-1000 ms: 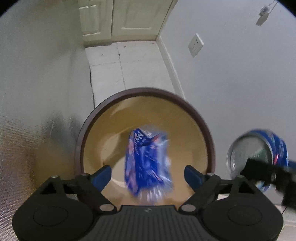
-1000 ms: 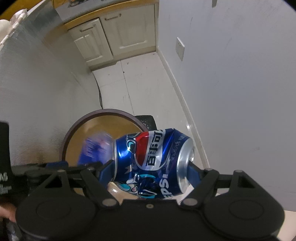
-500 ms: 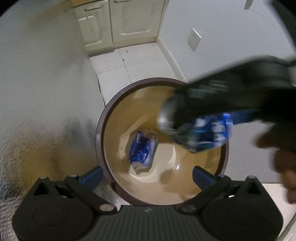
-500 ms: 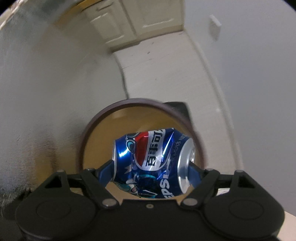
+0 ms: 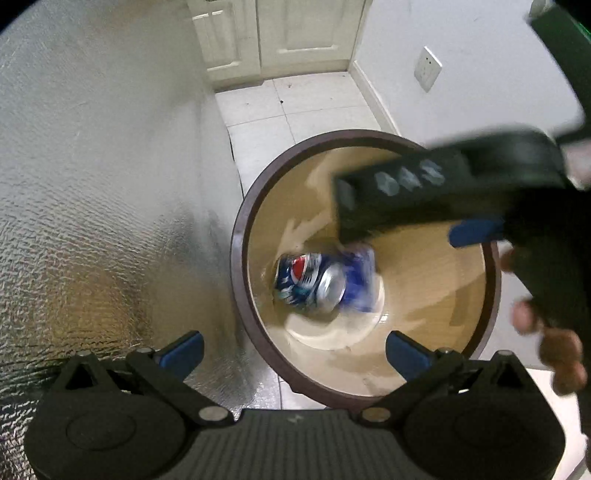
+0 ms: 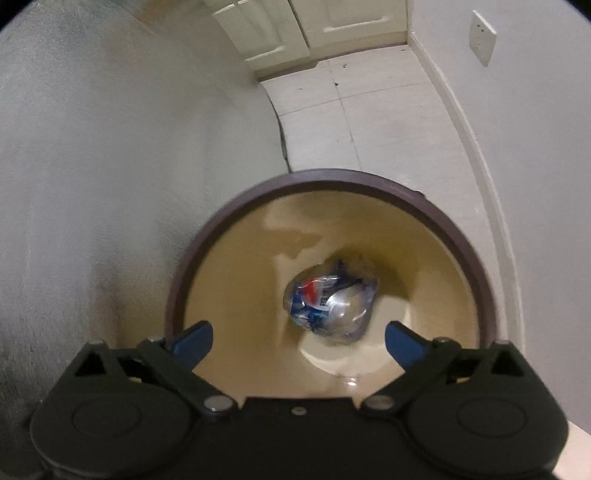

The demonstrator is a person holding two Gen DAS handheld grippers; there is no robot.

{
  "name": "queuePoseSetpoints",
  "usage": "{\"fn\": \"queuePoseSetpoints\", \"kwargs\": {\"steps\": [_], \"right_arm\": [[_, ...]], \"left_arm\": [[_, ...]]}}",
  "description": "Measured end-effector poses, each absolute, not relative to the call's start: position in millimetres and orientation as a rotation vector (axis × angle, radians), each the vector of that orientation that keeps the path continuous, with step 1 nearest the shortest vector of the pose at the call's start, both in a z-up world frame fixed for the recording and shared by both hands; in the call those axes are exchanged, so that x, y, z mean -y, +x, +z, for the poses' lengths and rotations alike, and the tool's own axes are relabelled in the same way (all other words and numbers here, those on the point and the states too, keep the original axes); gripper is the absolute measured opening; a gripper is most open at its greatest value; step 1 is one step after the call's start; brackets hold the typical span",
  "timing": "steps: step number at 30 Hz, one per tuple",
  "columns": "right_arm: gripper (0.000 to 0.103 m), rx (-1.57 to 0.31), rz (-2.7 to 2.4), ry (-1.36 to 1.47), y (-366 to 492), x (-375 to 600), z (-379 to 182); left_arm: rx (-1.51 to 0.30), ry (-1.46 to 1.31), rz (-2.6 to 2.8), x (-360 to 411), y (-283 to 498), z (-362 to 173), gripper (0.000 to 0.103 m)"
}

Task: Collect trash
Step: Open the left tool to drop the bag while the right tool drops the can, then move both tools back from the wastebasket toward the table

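Note:
A round trash bin (image 5: 240, 266) with a dark brown rim and tan inside stands on the floor; it also shows in the right wrist view (image 6: 177, 295). A crushed blue Pepsi can (image 5: 308, 282) lies at its bottom beside a blue wrapper (image 5: 360, 280). The can (image 6: 328, 299) is blurred in the right wrist view. My left gripper (image 5: 293, 350) is open and empty above the bin's near rim. My right gripper (image 6: 299, 339) is open and empty over the bin. It shows in the left wrist view as a blurred black body (image 5: 461, 184) above the bin's right side.
A silver foil-covered surface (image 5: 92, 203) rises at the left of the bin. A white wall (image 5: 480, 74) with a socket (image 5: 427, 68) stands at the right. White floor tiles (image 5: 295, 107) lead to cream cabinets (image 5: 277, 33) at the back.
My right gripper has opened and let go of the Pepsi can, which has dropped to the bottom of the bin next to the wrapper. The left gripper has drawn back a little.

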State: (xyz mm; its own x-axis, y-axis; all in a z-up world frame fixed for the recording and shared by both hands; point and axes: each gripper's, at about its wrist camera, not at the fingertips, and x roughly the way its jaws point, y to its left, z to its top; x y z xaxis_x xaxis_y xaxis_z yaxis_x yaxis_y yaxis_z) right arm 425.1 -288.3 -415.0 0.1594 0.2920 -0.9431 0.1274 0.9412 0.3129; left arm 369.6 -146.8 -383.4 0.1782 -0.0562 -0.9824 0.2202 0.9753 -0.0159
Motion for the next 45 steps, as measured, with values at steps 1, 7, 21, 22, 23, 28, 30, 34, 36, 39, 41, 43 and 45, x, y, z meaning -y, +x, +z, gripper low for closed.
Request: {"fn": "queuePoseSetpoints", "kwargs": {"steps": [1, 7, 21, 22, 23, 28, 30, 34, 36, 39, 41, 43, 45], "right_arm": [[0.1, -1.416, 0.12, 0.35, 419.2, 292.8, -412.8], [0.1, -1.413, 0.101, 0.321, 391.7, 307.0, -402.7], [0.1, -1.338, 0.058, 0.275, 347.5, 336.2, -339.3], [0.1, -1.332, 0.054, 0.27, 344.3, 338.6, -334.2], [0.1, -1.327, 0.052, 0.266, 342.3, 339.9, -329.7], [0.101, -1.3, 0.045, 0.24, 325.8, 347.4, -305.1], [0.102, -1.291, 0.048, 0.228, 319.8, 348.2, -296.3], [0.103, -1.273, 0.056, 0.201, 308.9, 348.4, -282.4], [0.103, -1.265, 0.056, 0.19, 304.0, 349.6, -275.9], [0.103, -1.254, 0.056, 0.178, 295.7, 351.0, -265.8], [0.103, -1.245, 0.057, 0.156, 289.9, 352.6, -258.5], [0.103, -1.24, 0.055, 0.134, 285.3, 355.1, -252.2], [0.103, -1.235, 0.051, 0.124, 280.3, 358.3, -246.2]], "left_arm": [[-1.377, 0.136, -0.197, 147.8, 370.4, -382.1, 0.103], [-1.364, 0.126, -0.204, 148.8, 371.6, -369.9, 0.103], [-1.303, 0.086, -0.18, 142.2, 358.1, -320.1, 0.103], [-1.298, 0.082, -0.178, 142.3, 356.5, -316.3, 0.103], [-1.294, 0.079, -0.177, 140.8, 353.5, -311.4, 0.103], [-1.273, 0.08, -0.178, 139.4, 342.1, -288.3, 0.103], [-1.266, 0.08, -0.177, 138.7, 337.8, -280.1, 0.103], [-1.256, 0.068, -0.189, 138.5, 326.3, -263.8, 0.103], [-1.245, 0.072, -0.195, 140.7, 320.5, -255.7, 0.103], [-1.217, 0.089, -0.185, 143.8, 310.7, -242.5, 0.103], [-1.205, 0.09, -0.179, 143.2, 306.2, -235.3, 0.103], [-1.197, 0.091, -0.173, 142.3, 301.9, -228.3, 0.103], [-1.186, 0.094, -0.167, 142.4, 297.2, -221.4, 0.103]]}}
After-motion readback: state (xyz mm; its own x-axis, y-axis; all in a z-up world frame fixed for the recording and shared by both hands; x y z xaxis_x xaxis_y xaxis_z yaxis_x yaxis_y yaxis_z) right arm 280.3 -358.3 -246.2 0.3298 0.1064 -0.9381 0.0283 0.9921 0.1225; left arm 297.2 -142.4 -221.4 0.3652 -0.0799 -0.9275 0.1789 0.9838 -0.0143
